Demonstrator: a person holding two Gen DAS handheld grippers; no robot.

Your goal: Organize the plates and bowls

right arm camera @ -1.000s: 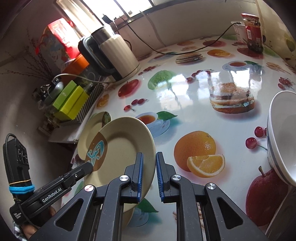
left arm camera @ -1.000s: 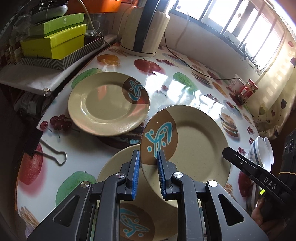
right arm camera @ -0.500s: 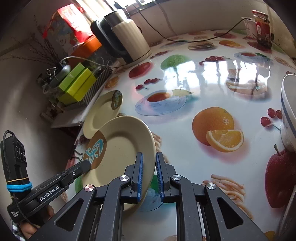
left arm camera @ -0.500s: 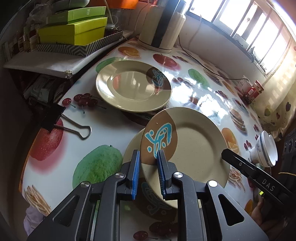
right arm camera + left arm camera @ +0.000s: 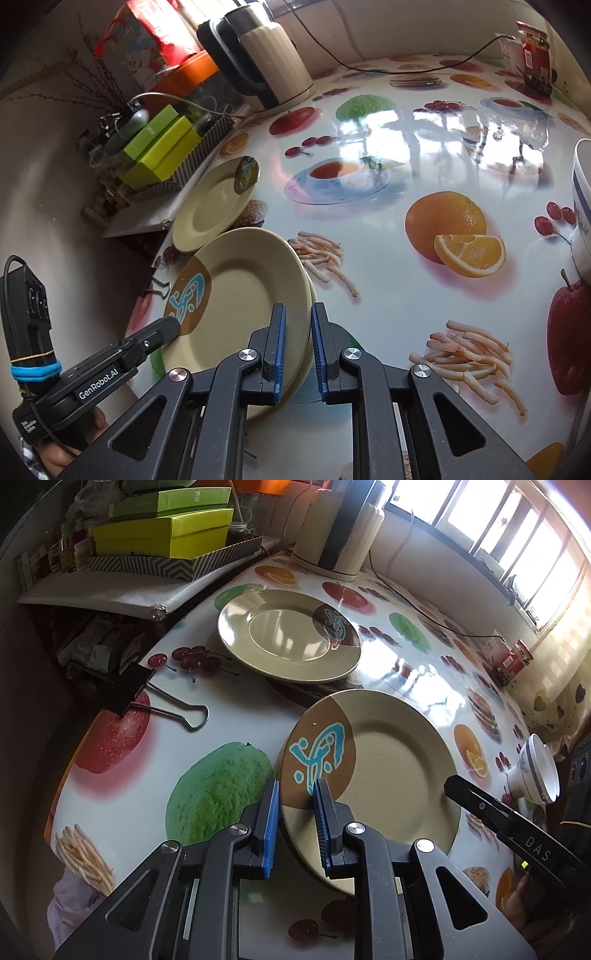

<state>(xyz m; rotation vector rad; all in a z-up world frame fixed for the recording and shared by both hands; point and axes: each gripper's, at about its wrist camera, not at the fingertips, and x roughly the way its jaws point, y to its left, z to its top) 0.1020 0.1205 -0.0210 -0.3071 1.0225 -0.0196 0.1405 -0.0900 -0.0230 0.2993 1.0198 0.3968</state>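
Observation:
A beige plate (image 5: 388, 760) with a brown and blue patch is held tilted over the fruit-print table (image 5: 155, 760). My left gripper (image 5: 297, 786) is shut on its patterned rim. My right gripper (image 5: 298, 308) is shut on the opposite rim of this plate (image 5: 240, 295). A second beige rim (image 5: 312, 295) shows just under it; I cannot tell whether that one is gripped too. A matching plate (image 5: 288, 638) lies flat farther back. A white bowl (image 5: 535, 771) with a blue band stands at the right.
A cream kettle (image 5: 340, 528) with its cable stands at the back. Green boxes (image 5: 162, 531) sit on a side shelf at the left. A black binder clip (image 5: 147, 698) grips the table's left edge. A red jar (image 5: 517, 657) stands by the window.
Both grippers have carried the plate across the table and slightly down, away from the flat plate. The plate beneath it, clearly seen before, is now almost covered. Both grips are unchanged.

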